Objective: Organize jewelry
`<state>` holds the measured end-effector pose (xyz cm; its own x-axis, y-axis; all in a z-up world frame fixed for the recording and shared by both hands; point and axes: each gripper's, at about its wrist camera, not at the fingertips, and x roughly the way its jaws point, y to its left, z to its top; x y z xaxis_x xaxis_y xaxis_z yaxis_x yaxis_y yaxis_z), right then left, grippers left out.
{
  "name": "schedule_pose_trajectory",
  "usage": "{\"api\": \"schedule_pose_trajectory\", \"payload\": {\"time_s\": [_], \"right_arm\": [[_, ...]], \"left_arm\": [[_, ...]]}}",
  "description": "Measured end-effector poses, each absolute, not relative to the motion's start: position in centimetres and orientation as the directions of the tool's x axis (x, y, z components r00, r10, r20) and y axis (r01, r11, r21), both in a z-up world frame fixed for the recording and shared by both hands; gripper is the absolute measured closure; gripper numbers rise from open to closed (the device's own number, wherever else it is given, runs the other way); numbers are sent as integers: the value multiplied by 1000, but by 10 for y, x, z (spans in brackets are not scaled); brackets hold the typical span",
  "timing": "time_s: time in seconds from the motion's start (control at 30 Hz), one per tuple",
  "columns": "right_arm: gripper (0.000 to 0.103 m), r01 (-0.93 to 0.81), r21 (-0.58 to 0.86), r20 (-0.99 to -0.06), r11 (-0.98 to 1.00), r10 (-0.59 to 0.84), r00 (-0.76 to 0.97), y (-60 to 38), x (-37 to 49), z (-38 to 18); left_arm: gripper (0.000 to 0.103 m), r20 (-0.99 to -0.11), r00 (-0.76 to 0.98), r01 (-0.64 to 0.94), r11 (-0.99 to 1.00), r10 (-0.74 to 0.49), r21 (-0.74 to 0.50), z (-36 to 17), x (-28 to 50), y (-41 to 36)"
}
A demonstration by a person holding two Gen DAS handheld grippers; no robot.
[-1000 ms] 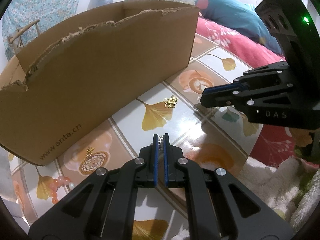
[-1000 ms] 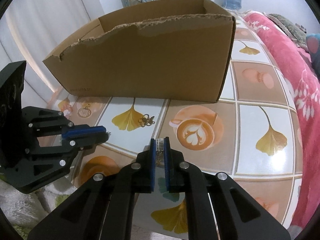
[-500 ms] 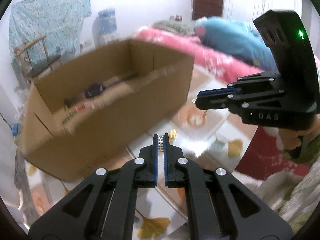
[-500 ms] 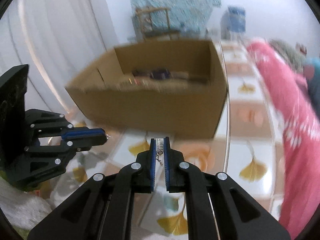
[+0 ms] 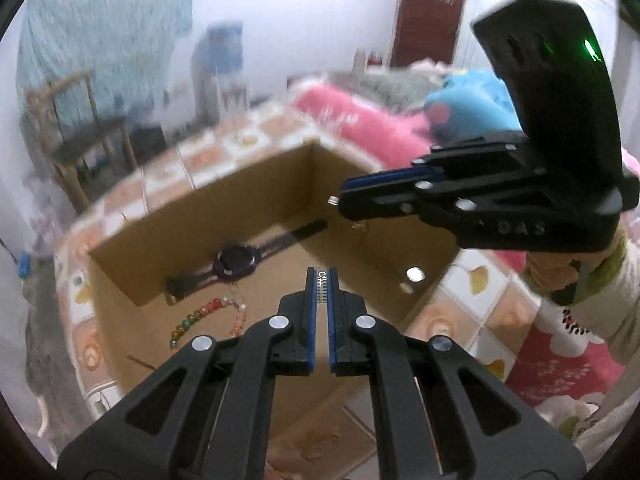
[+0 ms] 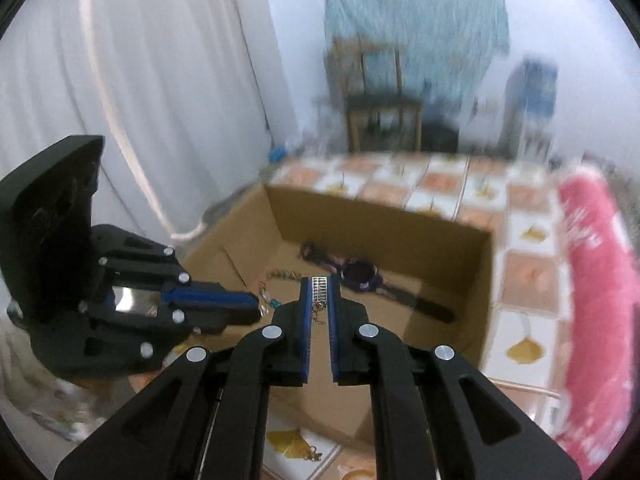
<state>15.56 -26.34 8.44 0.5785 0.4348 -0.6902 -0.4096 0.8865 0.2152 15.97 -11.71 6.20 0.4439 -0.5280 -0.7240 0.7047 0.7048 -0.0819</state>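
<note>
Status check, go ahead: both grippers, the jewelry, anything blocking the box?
Left gripper and right gripper each shut on a chain end, over the open cardboard box. Watch and bead bracelet inside. Nothing blocking.

Both grippers are black plastic with blue finger pads and round silver screws. The right gripper (image 5: 334,200) shows a green light and embossed letters; its hand (image 5: 554,270) wears a cream-and-green fuzzy sleeve (image 5: 612,280).

The open brown cardboard box (image 5: 256,208) looks matt and papery. Inside it lie a dark purple watch (image 5: 236,262) with a smooth strap and a string of glossy coloured beads (image 5: 200,316). Beneath the box, the leaf-patterned tabletop (image 6: 524,320) shines.
</note>
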Motion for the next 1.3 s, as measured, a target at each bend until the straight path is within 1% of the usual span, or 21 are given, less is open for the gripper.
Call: {"api": "schedule_pose_trajectory", "payload": {"time_s": [0.03, 0.17, 0.3, 0.37, 0.47, 0.53, 0.7, 0.83, 0.87, 0.9, 0.93, 1.0, 1.03, 1.07, 1.1, 1.13, 1.17, 1.27, 1.3], "right_arm": [[95, -400, 234, -719, 886, 434, 543, -263, 169, 77], [95, -343, 281, -821, 896, 410, 399, -263, 218, 41], [95, -324, 253, -872, 911, 360, 332, -257, 232, 20], [95, -327, 235, -877, 916, 344, 334, -256, 234, 16], [94, -322, 201, -879, 925, 316, 357, -259, 233, 16], [94, -310, 218, -875, 926, 326, 359, -263, 236, 16], [93, -286, 225, -864, 932, 326, 384, -273, 238, 20], [85, -276, 229, -851, 934, 329, 410, -278, 234, 26], [85, -275, 233, -844, 933, 334, 419, -279, 232, 29], [84, -276, 235, -840, 932, 338, 425, -280, 230, 31], [82, -273, 240, -831, 931, 343, 439, -283, 226, 36], [79, -269, 253, -808, 929, 356, 470, -288, 216, 48], [76, -272, 262, -795, 926, 366, 484, -290, 211, 54], [71, -276, 275, -770, 921, 383, 510, -294, 201, 64], [68, -280, 289, -741, 916, 399, 541, -299, 188, 74], [62, -288, 297, -712, 910, 412, 568, -304, 175, 83], [60, -297, 299, -686, 907, 421, 594, -307, 161, 90], [57, -325, 281, -620, 903, 430, 656, -314, 115, 103], [56, -329, 283, -604, 901, 434, 669, -317, 99, 103]], "left_arm": [[99, -757, 410, 705, 703, -510, -92, 55, 173, -122], [99, -835, 330, 705, 704, -440, -92, 30, 210, -141], [99, -879, 270, 701, 706, -393, -101, 13, 224, -150], [99, -892, 247, 695, 711, -379, -110, 7, 229, -154], [98, -888, 249, 682, 721, -387, -123, 9, 234, -152], [97, -884, 257, 670, 731, -391, -128, 9, 237, -149], [97, -875, 273, 652, 746, -399, -136, 14, 238, -143], [96, -865, 305, 652, 750, -399, -116, 20, 235, -141], [94, -860, 315, 650, 751, -401, -113, 23, 232, -140], [92, -855, 326, 649, 753, -403, -107, 26, 231, -139], [88, -846, 347, 648, 756, -405, -97, 31, 227, -136], [85, -822, 391, 648, 758, -414, -73, 44, 216, -131], [80, -811, 408, 649, 758, -420, -66, 50, 211, -129], [70, -787, 435, 652, 756, -437, -60, 60, 199, -123], [62, -770, 453, 652, 756, -449, -57, 67, 190, -118], [46, -755, 470, 651, 757, -458, -53, 72, 180, -114], [36, -739, 486, 652, 757, -466, -49, 77, 169, -109], [27, -694, 519, 650, 757, -498, -57, 82, 132, -89], [27, -685, 526, 642, 763, -505, -70, 80, 119, -81]]}}
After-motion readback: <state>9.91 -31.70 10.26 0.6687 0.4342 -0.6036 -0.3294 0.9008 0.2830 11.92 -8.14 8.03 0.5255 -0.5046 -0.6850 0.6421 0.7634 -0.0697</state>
